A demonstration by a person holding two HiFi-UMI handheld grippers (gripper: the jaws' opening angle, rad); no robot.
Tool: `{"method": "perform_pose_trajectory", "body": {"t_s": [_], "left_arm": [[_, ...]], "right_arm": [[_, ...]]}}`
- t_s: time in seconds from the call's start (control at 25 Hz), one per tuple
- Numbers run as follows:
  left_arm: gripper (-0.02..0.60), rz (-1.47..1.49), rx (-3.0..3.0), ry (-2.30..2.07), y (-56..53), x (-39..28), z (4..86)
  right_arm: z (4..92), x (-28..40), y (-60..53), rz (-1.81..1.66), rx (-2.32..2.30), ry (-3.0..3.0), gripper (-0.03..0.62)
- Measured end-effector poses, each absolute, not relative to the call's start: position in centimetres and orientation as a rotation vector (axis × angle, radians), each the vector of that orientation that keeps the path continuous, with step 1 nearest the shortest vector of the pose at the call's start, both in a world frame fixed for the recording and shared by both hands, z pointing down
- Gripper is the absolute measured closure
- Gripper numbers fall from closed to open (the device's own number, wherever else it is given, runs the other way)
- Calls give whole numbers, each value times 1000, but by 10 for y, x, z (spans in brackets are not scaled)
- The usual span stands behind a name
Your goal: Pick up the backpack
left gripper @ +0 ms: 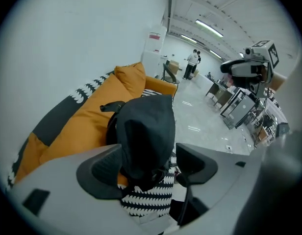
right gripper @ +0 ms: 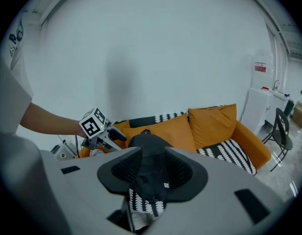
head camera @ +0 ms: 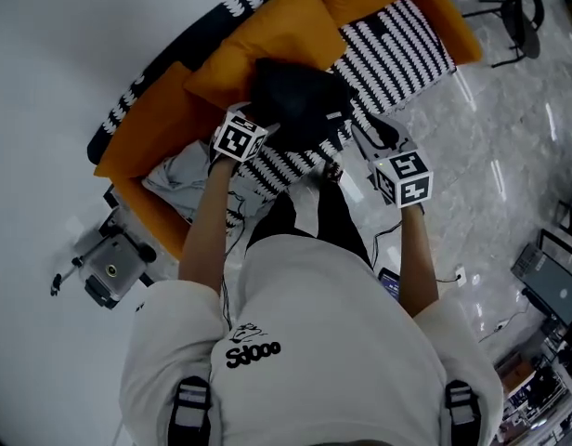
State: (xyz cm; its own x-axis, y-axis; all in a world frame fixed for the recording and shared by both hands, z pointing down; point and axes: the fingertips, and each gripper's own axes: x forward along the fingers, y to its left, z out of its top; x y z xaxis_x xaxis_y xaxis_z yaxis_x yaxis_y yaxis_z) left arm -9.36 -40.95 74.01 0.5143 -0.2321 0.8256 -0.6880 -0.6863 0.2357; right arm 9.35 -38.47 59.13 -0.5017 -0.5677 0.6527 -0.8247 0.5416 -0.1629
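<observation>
A black backpack (head camera: 295, 100) stands on the striped seat of an orange sofa (head camera: 142, 124), leaning against an orange cushion (head camera: 258, 40). My left gripper (head camera: 266, 126) is at the backpack's left side, and my right gripper (head camera: 362, 139) is at its right side. In the left gripper view the backpack (left gripper: 146, 126) fills the gap of the left gripper (left gripper: 146, 166), whose jaws stand wide apart. Seen from the right gripper view, the backpack (right gripper: 150, 153) also sits in the gap of the right gripper (right gripper: 153, 173), jaws spread. Neither gripper visibly clamps it.
A black-and-white striped blanket (head camera: 397, 49) covers the seat. A grey cloth (head camera: 179, 175) lies at the sofa's left end. A grey device (head camera: 110, 268) stands on the floor at the left, a chair (head camera: 518, 12) at the far right, and cables (head camera: 448, 277) by my feet.
</observation>
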Motion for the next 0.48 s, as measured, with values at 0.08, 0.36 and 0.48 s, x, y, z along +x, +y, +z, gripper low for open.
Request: {"method": "perform_pose_trajectory", "body": {"t_s": [0.08,0.36,0.48], "left_arm": [[249,1097,2168,-768,-411,-98,751],[247,1097,2096,-806,-419,-123,797],[249,1122,2106,-790,-421,-127,814]], "right_arm": [[596,93,-382,637,1133,-2229,445],[615,84,-367,670,1143,-2195,447],[621,81,-359,679,1145,-2181,445]]}}
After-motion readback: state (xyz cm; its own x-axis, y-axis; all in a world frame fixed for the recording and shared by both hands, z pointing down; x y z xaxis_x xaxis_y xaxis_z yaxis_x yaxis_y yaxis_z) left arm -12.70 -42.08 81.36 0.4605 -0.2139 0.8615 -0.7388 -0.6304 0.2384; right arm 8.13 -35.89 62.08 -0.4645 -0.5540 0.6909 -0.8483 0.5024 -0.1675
